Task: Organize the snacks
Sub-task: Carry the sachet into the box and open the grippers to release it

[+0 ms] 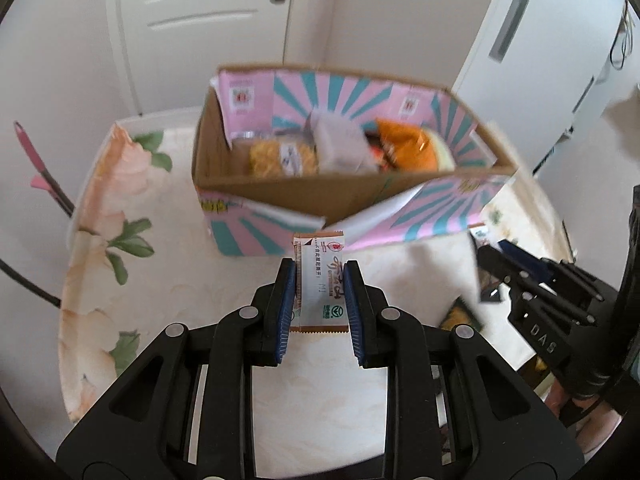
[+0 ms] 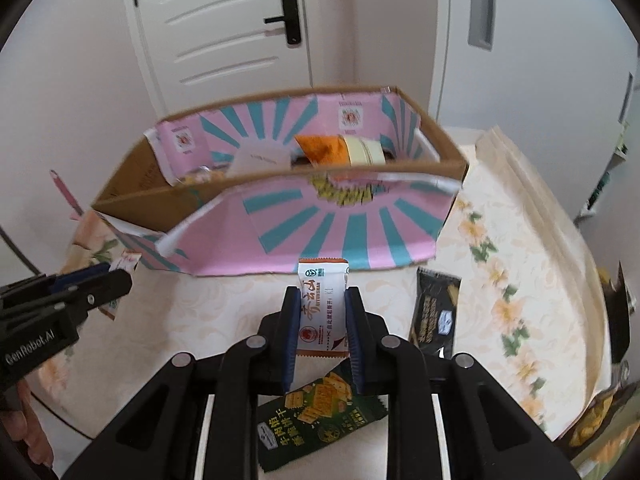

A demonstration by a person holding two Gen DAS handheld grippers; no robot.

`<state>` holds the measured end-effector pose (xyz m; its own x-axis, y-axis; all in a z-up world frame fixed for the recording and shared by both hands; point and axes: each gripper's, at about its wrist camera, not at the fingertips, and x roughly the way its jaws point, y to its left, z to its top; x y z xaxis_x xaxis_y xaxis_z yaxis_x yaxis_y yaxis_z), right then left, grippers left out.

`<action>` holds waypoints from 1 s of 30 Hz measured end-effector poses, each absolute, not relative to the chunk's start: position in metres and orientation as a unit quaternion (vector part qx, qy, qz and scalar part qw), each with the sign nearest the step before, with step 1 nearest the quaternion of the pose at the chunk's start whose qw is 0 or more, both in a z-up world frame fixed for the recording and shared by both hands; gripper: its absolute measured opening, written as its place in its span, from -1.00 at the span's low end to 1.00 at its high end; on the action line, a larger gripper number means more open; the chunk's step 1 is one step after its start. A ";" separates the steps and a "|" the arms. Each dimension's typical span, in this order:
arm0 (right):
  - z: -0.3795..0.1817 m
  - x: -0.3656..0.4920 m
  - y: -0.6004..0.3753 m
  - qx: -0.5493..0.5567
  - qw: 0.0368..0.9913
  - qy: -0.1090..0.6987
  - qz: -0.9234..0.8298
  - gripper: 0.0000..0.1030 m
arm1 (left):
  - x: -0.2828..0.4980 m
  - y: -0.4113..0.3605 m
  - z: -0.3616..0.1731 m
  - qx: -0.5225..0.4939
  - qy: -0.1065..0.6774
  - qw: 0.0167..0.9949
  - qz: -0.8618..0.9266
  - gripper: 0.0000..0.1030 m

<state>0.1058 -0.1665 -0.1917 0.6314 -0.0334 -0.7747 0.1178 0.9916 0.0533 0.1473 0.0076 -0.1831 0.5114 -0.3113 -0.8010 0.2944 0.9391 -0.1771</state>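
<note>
An open cardboard box (image 1: 320, 196) with pink and teal flaps stands on the floral tablecloth and holds several snacks; it also shows in the right wrist view (image 2: 312, 236). My left gripper (image 1: 319, 280) is shut on a white and orange snack packet (image 1: 320, 280), held above the cloth in front of the box. My right gripper (image 2: 322, 308) is shut on a similar white and orange packet (image 2: 322, 308) in front of the box. The right gripper shows at the right of the left wrist view (image 1: 516, 268); the left gripper shows at the left of the right wrist view (image 2: 100, 280).
A dark green cracker packet (image 2: 320, 412) lies under my right gripper, and a black packet (image 2: 434, 312) lies to its right. More packets lie at the table's right edge (image 2: 596, 424). A white door (image 2: 224, 32) and walls stand behind the table.
</note>
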 end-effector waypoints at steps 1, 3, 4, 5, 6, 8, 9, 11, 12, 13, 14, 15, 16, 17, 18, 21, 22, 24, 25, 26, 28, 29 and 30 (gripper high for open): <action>-0.183 0.105 -0.169 0.048 0.904 0.424 -0.034 -0.61 | 0.145 0.005 -0.173 -0.014 0.456 0.873 -0.171 -0.58; -0.171 0.104 -0.173 0.046 0.906 0.420 -0.022 -0.61 | 0.143 0.001 -0.158 -0.019 0.447 0.879 -0.165 -0.58; -0.164 0.104 -0.176 0.044 0.908 0.416 -0.015 -0.61 | 0.143 -0.002 -0.148 -0.024 0.440 0.883 -0.162 -0.58; -0.157 0.105 -0.179 0.043 0.910 0.412 -0.009 -0.61 | 0.143 -0.004 -0.140 -0.027 0.434 0.886 -0.158 -0.58; -0.150 0.106 -0.182 0.042 0.912 0.409 -0.002 -0.61 | 0.145 -0.006 -0.132 -0.030 0.428 0.890 -0.154 -0.58; -0.136 0.109 -0.189 0.039 0.916 0.400 0.012 -0.61 | 0.147 -0.011 -0.117 -0.039 0.414 0.898 -0.147 -0.58; -0.127 0.112 -0.194 0.037 0.918 0.395 0.021 -0.61 | 0.149 -0.013 -0.111 -0.042 0.409 0.900 -0.147 -0.58; -0.115 0.116 -0.201 0.036 0.921 0.386 0.031 -0.61 | 0.155 -0.017 -0.098 -0.046 0.394 0.907 -0.143 -0.58; -0.110 0.118 -0.204 0.039 0.922 0.383 0.036 -0.61 | 0.158 -0.020 -0.094 -0.047 0.390 0.908 -0.142 -0.58; -0.105 0.121 -0.208 0.042 0.923 0.380 0.043 -0.61 | 0.164 -0.022 -0.090 -0.049 0.387 0.910 -0.140 -0.58; -0.100 0.125 -0.212 0.043 0.924 0.376 0.049 -0.61 | 0.167 -0.024 -0.088 -0.050 0.384 0.911 -0.139 -0.58; -0.098 0.128 -0.215 0.042 0.925 0.374 0.054 -0.61 | 0.173 -0.026 -0.086 -0.052 0.383 0.912 -0.139 -0.58; -0.096 0.133 -0.217 0.039 0.925 0.373 0.060 -0.61 | 0.179 -0.027 -0.086 -0.053 0.387 0.910 -0.138 -0.58; -0.095 0.139 -0.218 0.036 0.925 0.373 0.064 -0.61 | 0.187 -0.027 -0.087 -0.056 0.390 0.909 -0.138 -0.58; -0.094 0.142 -0.219 0.036 0.924 0.374 0.067 -0.61 | 0.193 -0.027 -0.088 -0.059 0.394 0.907 -0.137 -0.58; -0.094 0.162 -0.222 0.041 0.920 0.381 0.076 -0.61 | 0.216 -0.027 -0.094 -0.059 0.411 0.900 -0.134 -0.58; -0.095 0.171 -0.222 0.042 0.918 0.387 0.078 -0.61 | 0.225 -0.026 -0.098 -0.059 0.417 0.897 -0.133 -0.58; -0.098 0.184 -0.222 0.042 0.915 0.392 0.082 -0.61 | 0.241 -0.026 -0.107 -0.059 0.430 0.891 -0.132 -0.58; -0.100 0.192 -0.220 0.042 0.913 0.396 0.085 -0.61 | 0.248 -0.025 -0.112 -0.059 0.436 0.888 -0.132 -0.58; -0.103 0.199 -0.220 0.041 0.912 0.399 0.086 -0.61 | 0.256 -0.026 -0.117 -0.058 0.445 0.884 -0.132 -0.58; -0.109 0.213 -0.217 0.045 0.907 0.409 0.089 -0.61 | 0.270 -0.025 -0.128 -0.052 0.459 0.877 -0.131 -0.58; -0.111 0.219 -0.216 0.048 0.905 0.413 0.090 -0.61 | 0.276 -0.026 -0.133 -0.049 0.466 0.874 -0.131 -0.58; -0.113 0.223 -0.215 0.049 0.903 0.417 0.092 -0.61 | 0.281 -0.026 -0.138 -0.046 0.474 0.870 -0.131 -0.58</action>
<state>0.2232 -0.2146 -0.1133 0.6360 0.2073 -0.7433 -0.1259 0.9782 0.1650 0.2813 -0.0256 -0.1379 0.5171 -0.2715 -0.8117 0.1836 0.9615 -0.2046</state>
